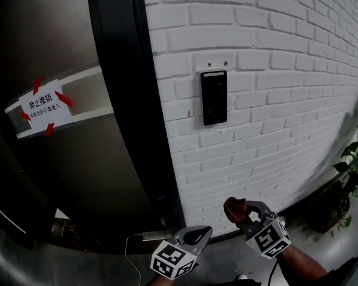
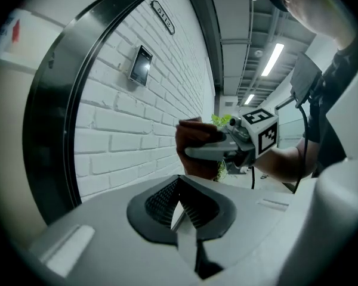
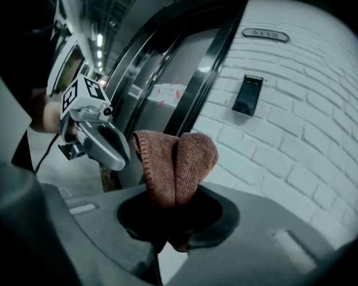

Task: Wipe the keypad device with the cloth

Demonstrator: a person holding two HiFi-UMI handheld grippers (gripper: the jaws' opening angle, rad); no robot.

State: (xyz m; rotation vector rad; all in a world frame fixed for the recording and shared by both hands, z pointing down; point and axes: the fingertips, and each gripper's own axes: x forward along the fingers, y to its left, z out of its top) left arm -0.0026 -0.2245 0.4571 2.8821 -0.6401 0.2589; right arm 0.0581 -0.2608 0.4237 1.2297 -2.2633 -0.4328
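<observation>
One black rectangular keypad device (image 1: 213,98), frame centre, on white brick wall (image 1: 286,70). One folded rust-brown knitted cloth (image 3: 176,162) clamped in right gripper (image 1: 246,216) fingers; left gripper (image 2: 180,212) fingers closed, empty.

From the head: looks forward and steeply down at the white brick wall (image 1: 274,70) and dark door frame (image 1: 137,130). Sees keypad device (image 1: 213,98) mid-frame, well off. Catches left gripper (image 1: 194,235) and right gripper (image 1: 246,214) at the bottom edge.

From the left gripper (image 2: 182,210): sits low, tilts up along the wall. Keypad device (image 2: 140,64) small, upper left, far. Right gripper (image 2: 197,154) near, centre.

From the right gripper: also low, tilts up past the cloth (image 3: 176,162). Keypad device (image 3: 248,95) upper right, far. Left gripper (image 3: 110,151) near, left.

Shared across all three: keypad device, brick wall, door frame. Mutual sight between the two gripper views.
</observation>
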